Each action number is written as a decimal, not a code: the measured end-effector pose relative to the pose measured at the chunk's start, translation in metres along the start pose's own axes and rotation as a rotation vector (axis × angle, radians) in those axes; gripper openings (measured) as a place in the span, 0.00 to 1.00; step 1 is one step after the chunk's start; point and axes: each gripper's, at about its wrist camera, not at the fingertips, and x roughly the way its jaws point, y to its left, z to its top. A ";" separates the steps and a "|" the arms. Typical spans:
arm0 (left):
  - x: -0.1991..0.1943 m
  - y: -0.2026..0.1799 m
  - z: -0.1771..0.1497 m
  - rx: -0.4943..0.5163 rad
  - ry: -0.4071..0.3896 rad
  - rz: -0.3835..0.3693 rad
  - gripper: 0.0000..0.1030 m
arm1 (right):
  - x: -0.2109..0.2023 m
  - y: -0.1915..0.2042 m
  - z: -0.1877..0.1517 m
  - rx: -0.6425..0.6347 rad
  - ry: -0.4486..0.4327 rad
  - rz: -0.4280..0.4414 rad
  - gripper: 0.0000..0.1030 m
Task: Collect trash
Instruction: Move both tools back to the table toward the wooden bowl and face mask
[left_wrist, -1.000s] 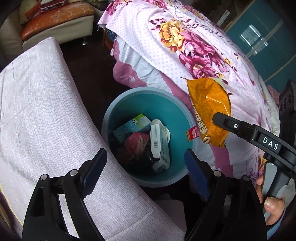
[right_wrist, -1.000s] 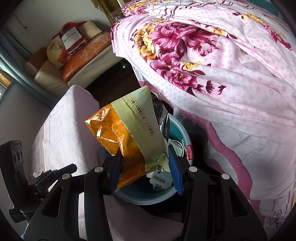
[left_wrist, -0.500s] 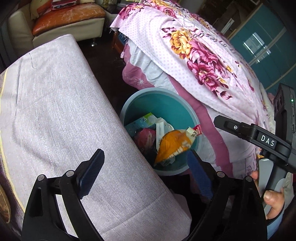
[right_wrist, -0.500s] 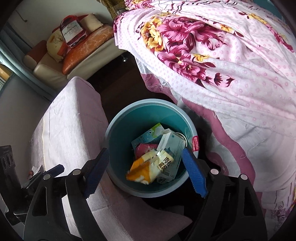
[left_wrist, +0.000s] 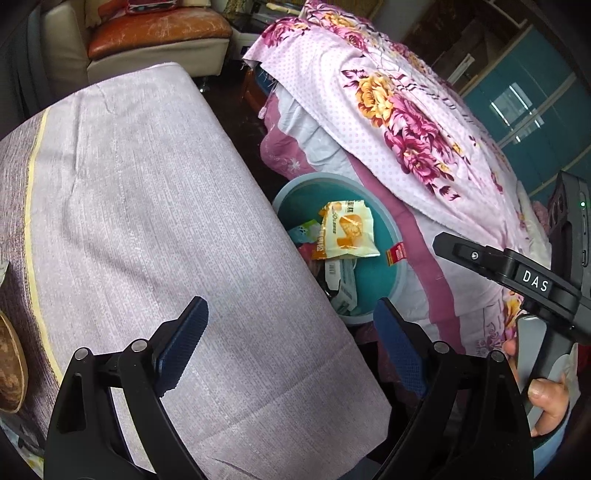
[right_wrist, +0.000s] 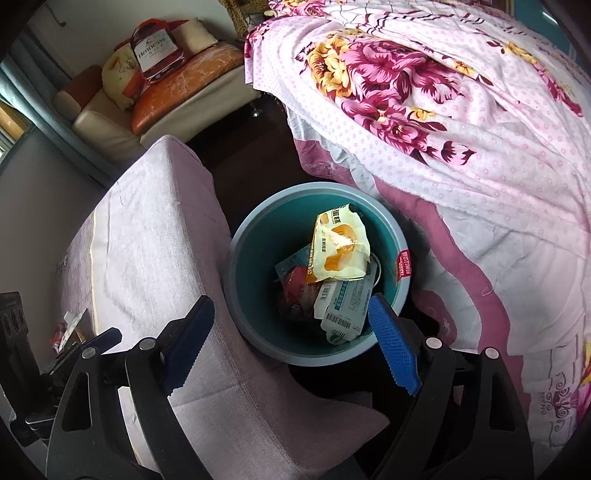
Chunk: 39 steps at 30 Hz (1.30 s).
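A teal bin (right_wrist: 240, 258) stands on the dark floor between a cloth-covered bench and a bed. An orange and white snack wrapper (right_wrist: 340, 247) lies on top of the trash inside it, over a white barcoded packet (right_wrist: 343, 310) and a red wrapper (right_wrist: 295, 291). My right gripper (right_wrist: 290, 306) hovers above the bin's near rim; its jaws are opening and nothing is between them. My left gripper (left_wrist: 288, 314) is open and empty over the bench edge, with the bin (left_wrist: 384, 288) and the wrapper (left_wrist: 347, 232) ahead to the right.
The pale purple bench cloth (left_wrist: 147, 221) fills the left. A floral bedspread (right_wrist: 443, 110) hangs close beside the bin on the right. A sofa with an orange cushion (right_wrist: 184, 77) stands at the back. A small wrapper (right_wrist: 68, 328) lies at the far left.
The right gripper opened and let go of the orange snack wrapper, which dropped into the bin. The left gripper drifted left over the bench, so the bin sits further right in its view.
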 end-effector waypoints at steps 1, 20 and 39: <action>-0.003 0.002 -0.002 -0.005 -0.004 -0.002 0.89 | -0.001 0.005 -0.002 -0.017 0.001 -0.003 0.79; -0.061 0.057 -0.032 -0.094 -0.090 0.003 0.91 | -0.011 0.092 -0.028 -0.190 0.029 0.005 0.79; -0.129 0.164 -0.079 -0.235 -0.174 0.113 0.91 | 0.010 0.202 -0.063 -0.384 0.137 0.075 0.79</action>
